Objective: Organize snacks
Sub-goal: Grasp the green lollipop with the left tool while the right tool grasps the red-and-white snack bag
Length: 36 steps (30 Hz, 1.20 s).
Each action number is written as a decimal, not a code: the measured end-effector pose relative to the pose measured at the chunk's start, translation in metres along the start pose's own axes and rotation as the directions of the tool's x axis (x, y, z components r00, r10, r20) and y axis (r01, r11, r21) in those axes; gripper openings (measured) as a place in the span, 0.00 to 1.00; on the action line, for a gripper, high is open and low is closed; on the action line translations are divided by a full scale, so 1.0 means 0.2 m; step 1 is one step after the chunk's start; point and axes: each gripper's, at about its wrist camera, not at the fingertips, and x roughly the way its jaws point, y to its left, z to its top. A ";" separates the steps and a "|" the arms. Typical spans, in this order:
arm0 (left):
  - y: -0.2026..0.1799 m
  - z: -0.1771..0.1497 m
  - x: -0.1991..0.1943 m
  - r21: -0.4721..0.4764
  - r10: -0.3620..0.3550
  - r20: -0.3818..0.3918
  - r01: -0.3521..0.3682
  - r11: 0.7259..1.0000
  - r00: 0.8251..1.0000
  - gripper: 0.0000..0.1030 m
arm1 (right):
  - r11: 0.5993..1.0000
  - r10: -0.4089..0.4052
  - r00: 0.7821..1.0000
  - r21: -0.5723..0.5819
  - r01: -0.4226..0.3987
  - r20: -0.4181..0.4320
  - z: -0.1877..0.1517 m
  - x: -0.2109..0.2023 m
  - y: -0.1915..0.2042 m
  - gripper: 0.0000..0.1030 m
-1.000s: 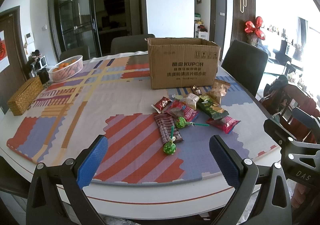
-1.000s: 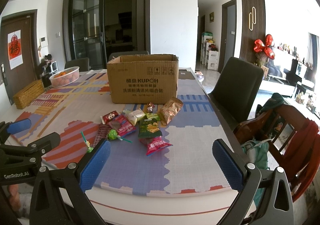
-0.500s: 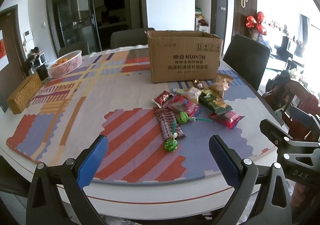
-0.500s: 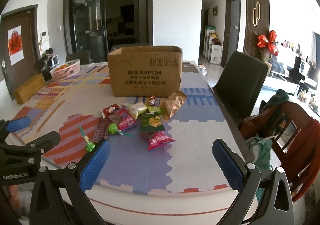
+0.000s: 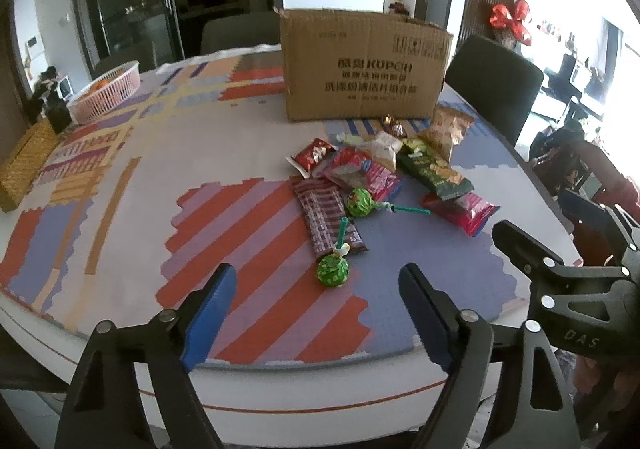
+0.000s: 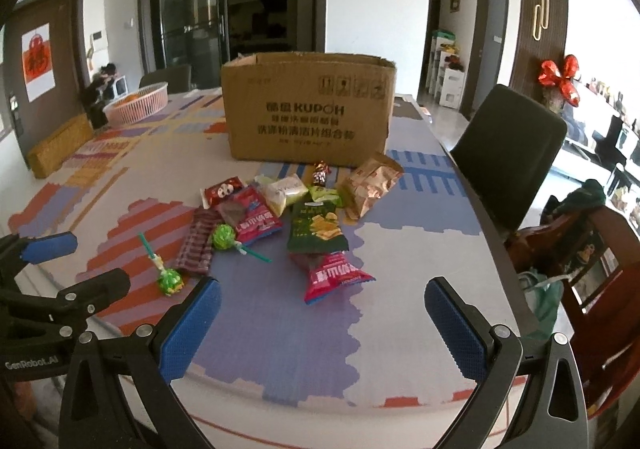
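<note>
Several snack packets lie in a pile in front of an open cardboard box (image 5: 364,65) on a patterned table mat. A green lollipop (image 5: 333,269) lies nearest, just beyond my left gripper (image 5: 316,309), which is open and empty. A second green lollipop (image 5: 360,203), a brown striped bar (image 5: 326,217), a green chip bag (image 5: 434,173) and a red packet (image 5: 460,211) lie behind. My right gripper (image 6: 320,323) is open and empty, with the red packet (image 6: 334,275) just beyond it. The box (image 6: 308,111) also shows in the right wrist view.
A pink basket (image 5: 106,91) and a woven yellow box (image 5: 24,165) sit at the far left of the table. A dark chair (image 6: 508,145) stands at the right side. The table's front rim (image 5: 320,401) curves below my fingers.
Both grippers have moved forward and lower toward the snack pile. Both stay open. The snacks have not moved.
</note>
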 end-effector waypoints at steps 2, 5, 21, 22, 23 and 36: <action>-0.01 0.01 0.03 0.009 -0.005 -0.019 0.005 1.000 1.000 0.76 | 1.000 -0.005 1.000 -0.013 0.005 -0.012 0.01 0.03 0.00 0.99; -0.01 0.01 0.09 0.019 -0.015 -0.052 0.016 1.000 0.999 0.71 | 0.999 -0.015 0.999 -0.037 0.014 -0.029 0.02 0.08 0.01 0.99; -0.03 0.04 0.34 0.019 -0.053 -0.193 0.058 0.998 0.980 0.42 | 0.997 0.012 0.991 -0.072 -0.022 -0.135 0.03 0.35 -0.01 0.80; -0.03 0.04 0.35 0.019 -0.054 -0.196 0.059 0.998 0.979 0.41 | 0.997 0.015 0.990 -0.074 -0.026 -0.140 0.03 0.36 -0.01 0.79; -0.03 0.04 0.36 0.019 -0.056 -0.200 0.061 0.998 0.978 0.40 | 0.997 0.019 0.989 -0.075 -0.030 -0.144 0.04 0.37 0.00 0.77; -0.03 0.06 0.42 0.009 -0.074 -0.213 0.078 0.997 0.974 0.26 | 0.994 0.072 0.973 -0.066 -0.088 -0.218 0.04 0.50 0.01 0.55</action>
